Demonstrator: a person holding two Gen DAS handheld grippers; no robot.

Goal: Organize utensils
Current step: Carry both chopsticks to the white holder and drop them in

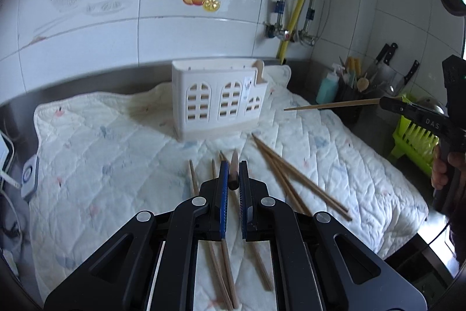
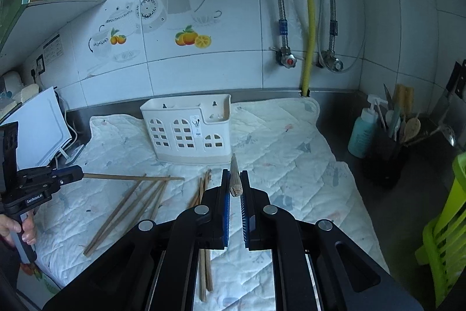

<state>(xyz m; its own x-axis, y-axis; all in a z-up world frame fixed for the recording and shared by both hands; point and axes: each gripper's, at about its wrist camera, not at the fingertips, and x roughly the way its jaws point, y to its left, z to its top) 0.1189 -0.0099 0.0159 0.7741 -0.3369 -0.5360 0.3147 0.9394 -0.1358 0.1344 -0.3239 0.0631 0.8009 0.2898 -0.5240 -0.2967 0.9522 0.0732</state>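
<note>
A white plastic utensil holder (image 1: 217, 102) with arched cut-outs stands at the back of a quilted white mat (image 1: 116, 142); it also shows in the right wrist view (image 2: 186, 131). My left gripper (image 1: 234, 175) is shut on a wooden chopstick (image 1: 234, 165) that points toward the holder. My right gripper (image 2: 235, 184) is shut on another chopstick (image 2: 234, 174), seen from the left wrist as a long stick (image 1: 332, 105) held level to the right of the holder. Several loose chopsticks (image 1: 297, 182) lie on the mat, also in the right wrist view (image 2: 128, 209).
A dark utensil pot (image 2: 387, 147) with spoons and a teal spray bottle (image 2: 362, 133) stand at the right. A lime green dish rack (image 2: 445, 226) is at the far right. A white board (image 2: 38, 124) leans at the left. Tiled wall and pipes (image 2: 310, 19) are behind.
</note>
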